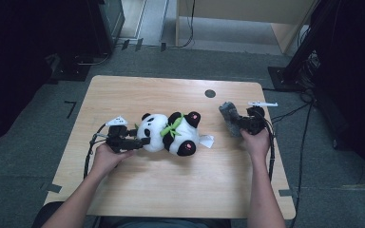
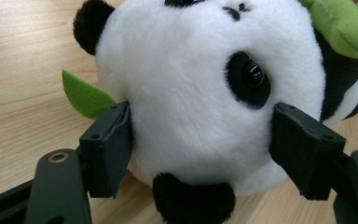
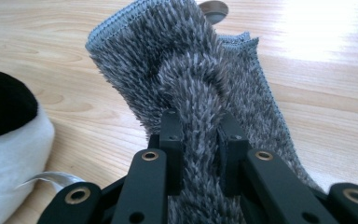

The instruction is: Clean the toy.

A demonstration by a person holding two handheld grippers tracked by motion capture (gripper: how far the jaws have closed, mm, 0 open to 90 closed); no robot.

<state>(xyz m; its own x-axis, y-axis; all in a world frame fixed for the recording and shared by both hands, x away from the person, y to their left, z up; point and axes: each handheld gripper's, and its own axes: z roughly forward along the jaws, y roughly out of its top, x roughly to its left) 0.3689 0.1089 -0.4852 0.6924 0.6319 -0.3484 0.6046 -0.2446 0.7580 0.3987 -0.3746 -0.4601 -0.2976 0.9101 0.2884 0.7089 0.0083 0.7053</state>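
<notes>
With my left gripper (image 2: 200,149) clamped on the head of the toy panda (image 1: 168,133) lying on the desk (image 1: 171,190), my right gripper (image 3: 200,140) pinches the grey cloth (image 3: 191,70), so next I judge I wipe the panda.

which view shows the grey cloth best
The right gripper view: the grey cloth sits close up, its shaggy pile and stitched edge clear, pinched in the right gripper. The high view shows it small, off the panda's right. The left gripper view looks at the panda's head.
</notes>
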